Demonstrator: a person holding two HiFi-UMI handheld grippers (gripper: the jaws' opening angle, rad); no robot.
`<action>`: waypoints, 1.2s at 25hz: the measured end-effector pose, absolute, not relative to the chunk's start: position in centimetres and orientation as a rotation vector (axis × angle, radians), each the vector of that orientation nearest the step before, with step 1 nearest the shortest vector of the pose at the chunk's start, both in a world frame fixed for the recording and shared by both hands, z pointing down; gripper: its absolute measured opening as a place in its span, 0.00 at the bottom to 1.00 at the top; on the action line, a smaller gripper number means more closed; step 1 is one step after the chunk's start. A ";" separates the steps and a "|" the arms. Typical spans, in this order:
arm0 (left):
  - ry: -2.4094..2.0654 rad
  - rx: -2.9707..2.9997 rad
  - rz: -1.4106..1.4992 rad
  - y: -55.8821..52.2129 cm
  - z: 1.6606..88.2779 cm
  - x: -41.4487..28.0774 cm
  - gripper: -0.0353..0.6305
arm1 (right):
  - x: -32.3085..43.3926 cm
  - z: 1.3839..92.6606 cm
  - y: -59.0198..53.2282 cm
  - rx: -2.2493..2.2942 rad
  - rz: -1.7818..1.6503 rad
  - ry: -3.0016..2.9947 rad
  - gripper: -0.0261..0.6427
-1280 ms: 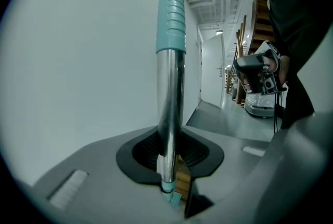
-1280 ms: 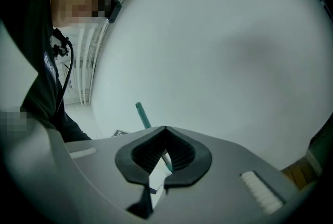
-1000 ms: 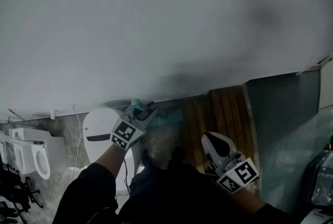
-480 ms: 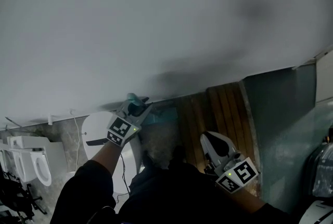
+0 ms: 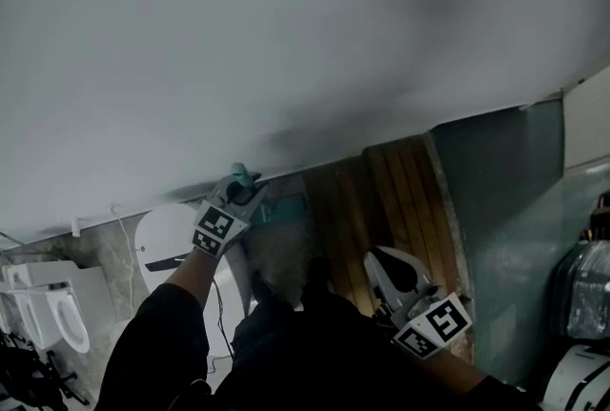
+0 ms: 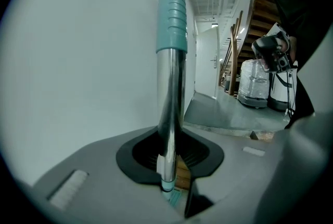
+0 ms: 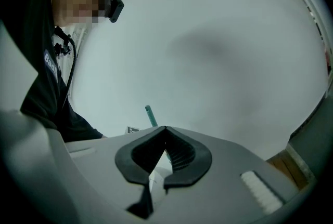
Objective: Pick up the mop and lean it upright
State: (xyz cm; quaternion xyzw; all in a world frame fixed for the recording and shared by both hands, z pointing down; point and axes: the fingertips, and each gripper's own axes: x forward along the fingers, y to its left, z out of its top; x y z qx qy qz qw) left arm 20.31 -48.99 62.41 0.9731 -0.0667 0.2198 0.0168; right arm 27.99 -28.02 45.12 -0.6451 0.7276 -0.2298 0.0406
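Lifted slightly higher beside the wall [image 5: 286, 37], the mop [image 6: 170, 77] is clasped upright by the left gripper [image 5: 240, 188]; leaning and release are left. The right gripper [image 7: 164, 134] is closed, empty.

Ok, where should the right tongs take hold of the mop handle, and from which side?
Probably the bare metal shaft between the left tongs, clamped on it, and the teal ribbed grip. The shaft is round, thin and nearly upright close to the white wall, so come in level from the open side, away from the wall.
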 end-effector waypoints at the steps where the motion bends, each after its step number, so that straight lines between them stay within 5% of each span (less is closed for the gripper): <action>1: -0.215 3.011 0.701 -49.3 63.3 20.1 0.21 | 27.9 45.2 -27.8 -1.985 -0.709 2.229 0.05; 30: -0.479 2.700 0.751 -60.7 67.1 21.3 0.21 | 26.9 45.2 -25.0 -2.125 -0.709 2.135 0.05</action>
